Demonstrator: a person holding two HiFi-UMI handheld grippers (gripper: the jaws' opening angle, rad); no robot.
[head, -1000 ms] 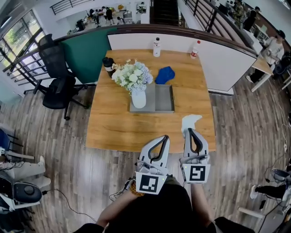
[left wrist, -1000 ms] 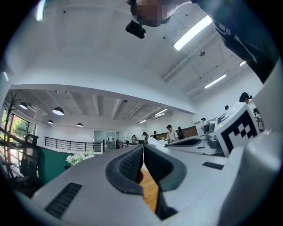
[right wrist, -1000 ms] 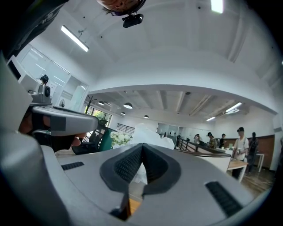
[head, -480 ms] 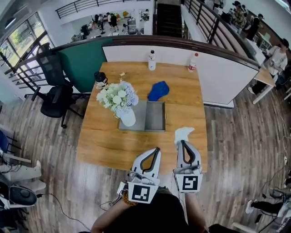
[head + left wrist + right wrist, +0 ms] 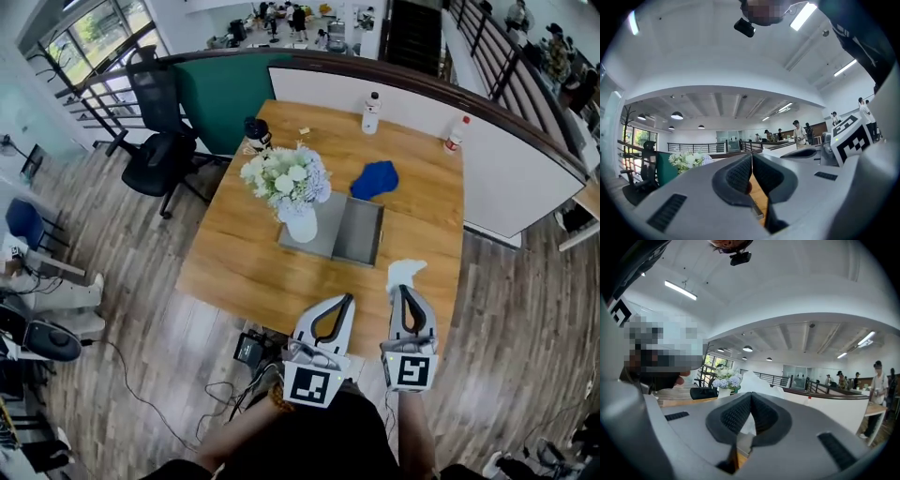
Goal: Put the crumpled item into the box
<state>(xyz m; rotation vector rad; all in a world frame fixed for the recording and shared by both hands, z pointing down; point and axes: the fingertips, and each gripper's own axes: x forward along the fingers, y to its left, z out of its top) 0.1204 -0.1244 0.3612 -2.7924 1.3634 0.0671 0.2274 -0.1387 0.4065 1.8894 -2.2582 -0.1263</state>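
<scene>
Illumination is bright and even in all views. In the head view, daylight enters through the windows (image 5: 89, 33) at upper left, and the tabletop (image 5: 248, 267) is evenly lit. Straight edges bow toward the frame borders. Both gripper views are circular fisheye fields with black corners. A ceiling strip light (image 5: 802, 15) is blown out to white. Pad texture on the left hand-held gripper (image 5: 751, 161) and right hand-held gripper (image 5: 751, 401) is resolved. Distant figures are small and indistinct.

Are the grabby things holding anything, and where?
Nothing, it seems: left gripper and right gripper are shut, empty. The crumpled white item lies on the table just past the right one.
</scene>
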